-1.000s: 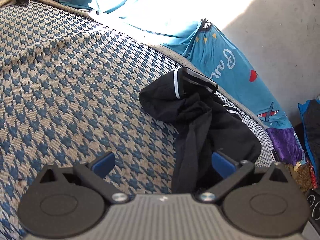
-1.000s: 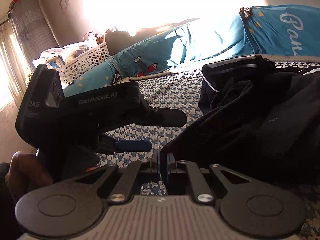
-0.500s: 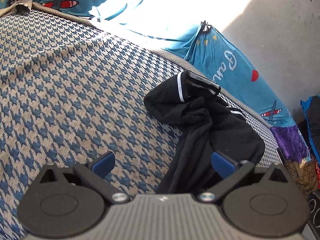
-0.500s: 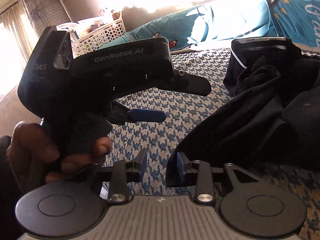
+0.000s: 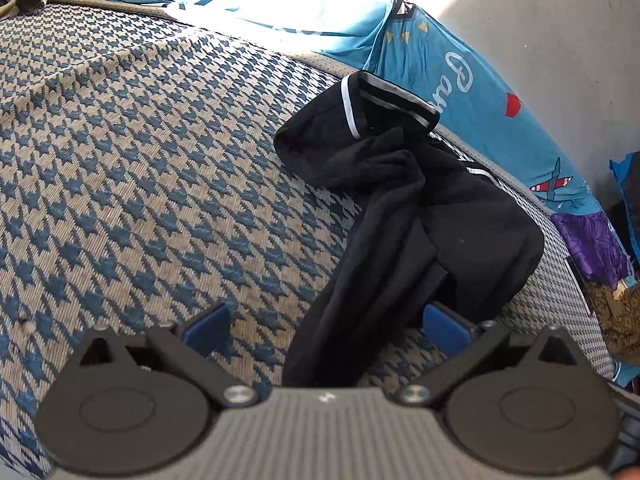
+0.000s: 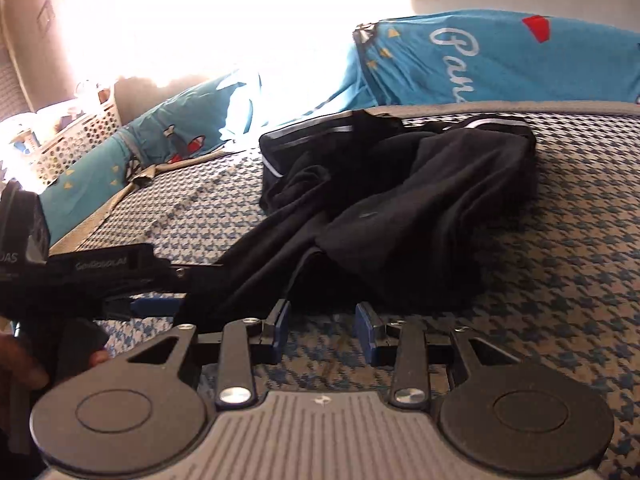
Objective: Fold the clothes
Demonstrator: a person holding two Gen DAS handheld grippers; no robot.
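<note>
A crumpled black garment with white-striped trim lies on the houndstooth bed cover. One long strip of it runs toward me between the fingers of my left gripper, which stands wide open around it, blue pads apart from the cloth. In the right wrist view the same garment lies heaped just beyond my right gripper, which is open with only bed cover between its fingers. The left gripper shows at the left, over the garment's near end.
Teal printed bedding lines the far edge of the bed along a pale wall. A white laundry basket stands at the back left. Purple cloth hangs off the right side. A hand holds the left gripper.
My right gripper, shut on the garment's edge a second ago, has opened, let it go and drawn back. The left gripper stays open over the strip.
</note>
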